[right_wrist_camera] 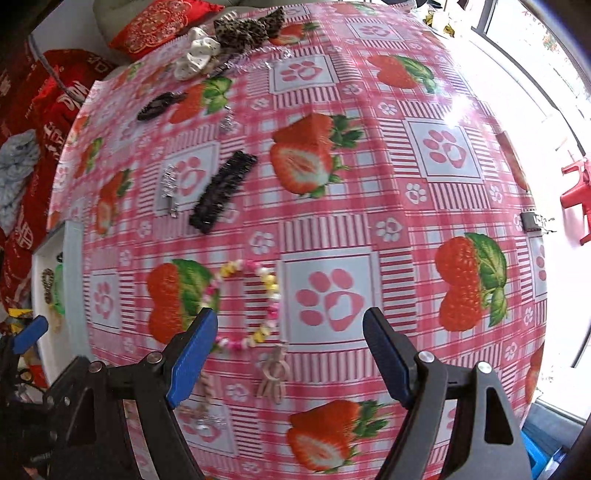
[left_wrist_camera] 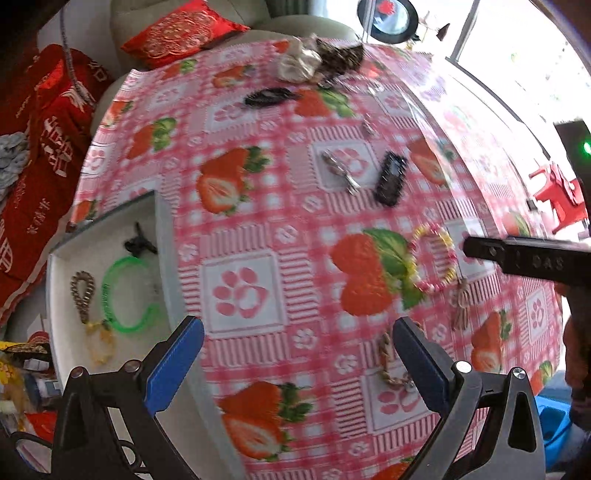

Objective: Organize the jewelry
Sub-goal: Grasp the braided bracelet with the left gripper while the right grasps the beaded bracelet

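A white tray [left_wrist_camera: 59,295] at the table's left edge holds a green bangle [left_wrist_camera: 127,295], a gold chain [left_wrist_camera: 83,291] and a small black piece [left_wrist_camera: 138,242]. A pink-yellow bead bracelet [left_wrist_camera: 432,258] lies on the strawberry cloth; it also shows in the right wrist view [right_wrist_camera: 247,306]. A gold chain bracelet [left_wrist_camera: 388,360] lies by my left gripper's right finger. My left gripper [left_wrist_camera: 297,363] is open and empty beside the tray. My right gripper [right_wrist_camera: 290,354] is open and empty, low over the bead bracelet; one of its fingers [left_wrist_camera: 517,253] shows in the left wrist view.
On the cloth lie black hair clips [right_wrist_camera: 221,192] [right_wrist_camera: 160,105], a silver clip [right_wrist_camera: 170,188], a beige tassel [right_wrist_camera: 273,373], and scrunchies [right_wrist_camera: 199,51] at the far edge. Red cushions [left_wrist_camera: 181,31] lie beyond the table. A red stool [right_wrist_camera: 576,192] stands at right.
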`<state>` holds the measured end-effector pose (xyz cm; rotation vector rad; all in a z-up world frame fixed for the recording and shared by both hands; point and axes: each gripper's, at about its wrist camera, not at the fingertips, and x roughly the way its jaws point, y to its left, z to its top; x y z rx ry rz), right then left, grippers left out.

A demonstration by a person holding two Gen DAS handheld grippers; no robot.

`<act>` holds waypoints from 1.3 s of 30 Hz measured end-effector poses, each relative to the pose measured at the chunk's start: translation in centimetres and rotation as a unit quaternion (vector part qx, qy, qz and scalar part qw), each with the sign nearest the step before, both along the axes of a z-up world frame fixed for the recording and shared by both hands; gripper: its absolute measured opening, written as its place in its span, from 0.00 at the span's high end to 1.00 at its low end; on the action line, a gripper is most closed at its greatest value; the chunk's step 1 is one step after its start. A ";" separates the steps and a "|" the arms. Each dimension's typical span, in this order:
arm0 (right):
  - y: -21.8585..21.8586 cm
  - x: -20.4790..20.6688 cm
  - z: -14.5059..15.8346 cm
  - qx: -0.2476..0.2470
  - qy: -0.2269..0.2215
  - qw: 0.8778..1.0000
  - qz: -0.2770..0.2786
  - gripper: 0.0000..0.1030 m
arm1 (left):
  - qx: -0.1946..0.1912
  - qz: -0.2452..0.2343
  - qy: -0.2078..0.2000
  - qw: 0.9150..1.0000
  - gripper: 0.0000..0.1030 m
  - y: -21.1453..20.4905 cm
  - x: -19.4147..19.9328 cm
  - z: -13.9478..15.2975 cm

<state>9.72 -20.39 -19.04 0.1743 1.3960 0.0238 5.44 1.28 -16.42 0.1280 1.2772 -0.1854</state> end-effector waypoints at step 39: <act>4.1 0.1 -3.2 -0.081 -0.029 0.986 0.140 0.60 | 0.021 -0.051 0.061 0.997 0.42 -6.7 -2.4 -6.9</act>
